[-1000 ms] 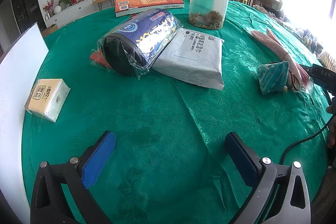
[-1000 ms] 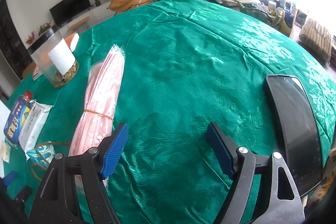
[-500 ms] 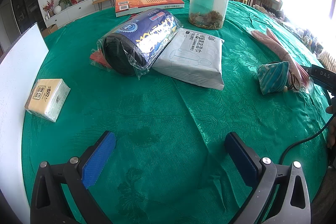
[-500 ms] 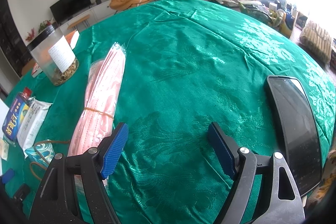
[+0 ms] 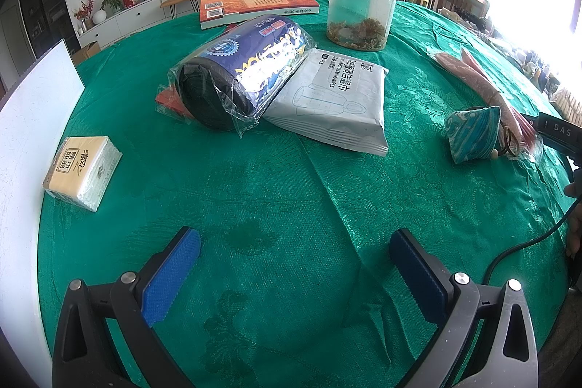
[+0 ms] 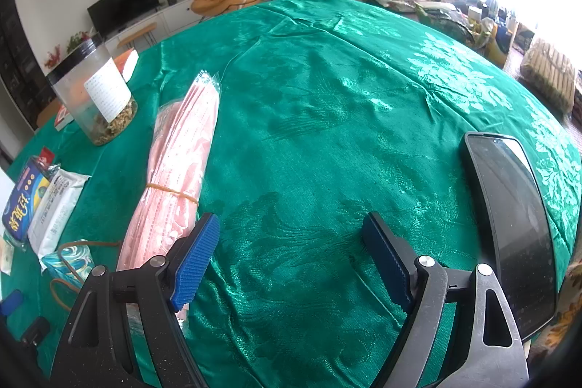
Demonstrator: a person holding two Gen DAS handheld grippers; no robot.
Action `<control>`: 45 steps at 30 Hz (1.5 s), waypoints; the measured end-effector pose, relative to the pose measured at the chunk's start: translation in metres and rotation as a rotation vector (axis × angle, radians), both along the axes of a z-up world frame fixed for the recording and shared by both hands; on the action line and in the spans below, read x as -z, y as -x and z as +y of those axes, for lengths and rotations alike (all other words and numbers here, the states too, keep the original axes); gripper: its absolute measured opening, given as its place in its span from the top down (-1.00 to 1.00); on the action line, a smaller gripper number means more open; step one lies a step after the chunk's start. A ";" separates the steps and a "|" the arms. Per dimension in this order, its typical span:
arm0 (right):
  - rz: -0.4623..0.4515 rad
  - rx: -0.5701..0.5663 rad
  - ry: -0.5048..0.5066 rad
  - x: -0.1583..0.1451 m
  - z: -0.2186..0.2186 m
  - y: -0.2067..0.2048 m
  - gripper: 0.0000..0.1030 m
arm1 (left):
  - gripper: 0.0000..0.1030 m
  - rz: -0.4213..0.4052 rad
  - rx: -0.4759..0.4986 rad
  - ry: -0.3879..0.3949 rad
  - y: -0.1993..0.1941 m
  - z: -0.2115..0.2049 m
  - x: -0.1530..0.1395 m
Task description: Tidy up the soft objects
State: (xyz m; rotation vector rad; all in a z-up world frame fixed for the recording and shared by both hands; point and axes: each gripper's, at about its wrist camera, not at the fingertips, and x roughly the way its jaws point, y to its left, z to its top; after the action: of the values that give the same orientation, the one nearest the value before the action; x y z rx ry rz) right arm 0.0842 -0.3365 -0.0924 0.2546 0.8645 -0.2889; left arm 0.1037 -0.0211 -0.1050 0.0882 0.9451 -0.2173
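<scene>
On the green tablecloth ahead of my left gripper [image 5: 294,239] lie a yellow tissue pack [image 5: 83,178], a dark blue roll in clear plastic [image 5: 247,68], a white wipes pack [image 5: 334,100] and a teal patterned pouch [image 5: 471,133]. The left gripper is open over bare cloth with nothing between its fingers. My right gripper [image 6: 291,224] is open too, also over bare cloth. A long pink pack of masks [image 6: 178,170], bound by a rubber band, lies just left of its left finger. The teal pouch [image 6: 69,260] sits further left.
A clear jar with a black lid [image 5: 362,6] and an orange book [image 5: 254,4] stand at the back. A white board [image 5: 32,119] lies along the left edge. A black phone [image 6: 509,217] lies right of the right gripper. A black cable [image 5: 523,242] runs off the right edge.
The right gripper's jaws have spread slightly wider. Both hands and all objects stay where they were.
</scene>
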 end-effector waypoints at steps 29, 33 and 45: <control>-0.053 -0.024 -0.306 -0.010 -0.030 -0.007 -0.62 | -0.98 -0.001 0.126 -0.176 -0.121 -0.011 -0.061; 0.058 -0.243 -0.324 -0.023 -0.001 -0.060 -0.57 | -0.98 0.022 0.176 -0.284 -0.134 -0.033 -0.042; 0.154 -0.328 -0.076 -0.052 0.033 -0.108 0.44 | 0.03 -0.008 0.100 -0.334 -0.126 -0.030 -0.052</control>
State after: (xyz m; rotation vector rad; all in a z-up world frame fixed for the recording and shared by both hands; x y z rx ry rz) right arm 0.1918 -0.3038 -0.0408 0.1587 1.0548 0.0313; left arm 0.2293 -0.0510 -0.0532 0.4434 0.9637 -0.1494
